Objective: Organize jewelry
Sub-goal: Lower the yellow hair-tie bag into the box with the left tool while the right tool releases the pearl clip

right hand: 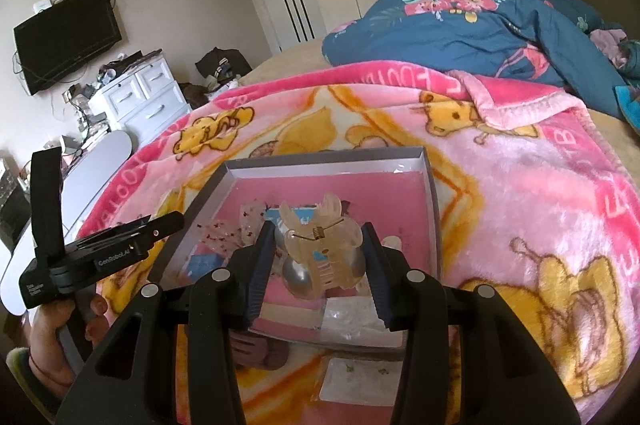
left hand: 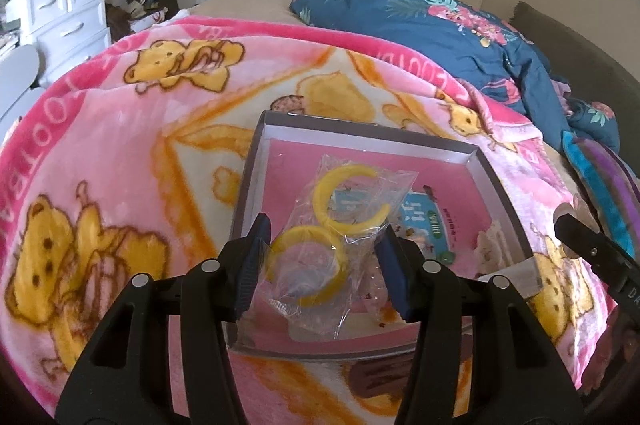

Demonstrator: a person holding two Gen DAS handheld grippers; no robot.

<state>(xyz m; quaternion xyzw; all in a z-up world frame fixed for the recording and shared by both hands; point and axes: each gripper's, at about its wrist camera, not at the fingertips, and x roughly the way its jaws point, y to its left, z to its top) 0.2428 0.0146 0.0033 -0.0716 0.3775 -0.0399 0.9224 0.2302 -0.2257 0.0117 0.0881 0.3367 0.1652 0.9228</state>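
Pink blanket [left hand: 120, 153], left tongs [left hand: 320, 253] clamping bagged yellow earrings [left hand: 320, 225], right tongs [right hand: 318, 257] pinching hair claw [right hand: 324, 245] above box [right hand: 430, 181]

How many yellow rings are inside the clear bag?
2. One yellow ring is low in the clear bag, between the left gripper's fingers; the other yellow ring is higher, over the box. More may be hidden.

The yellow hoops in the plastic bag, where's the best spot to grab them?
Grab the clear bag across the lower yellow hoop, coming from above, one pad on each side. The left tool already straddles it there; the hoop's stiff ring probably gives firmer hold than loose plastic.
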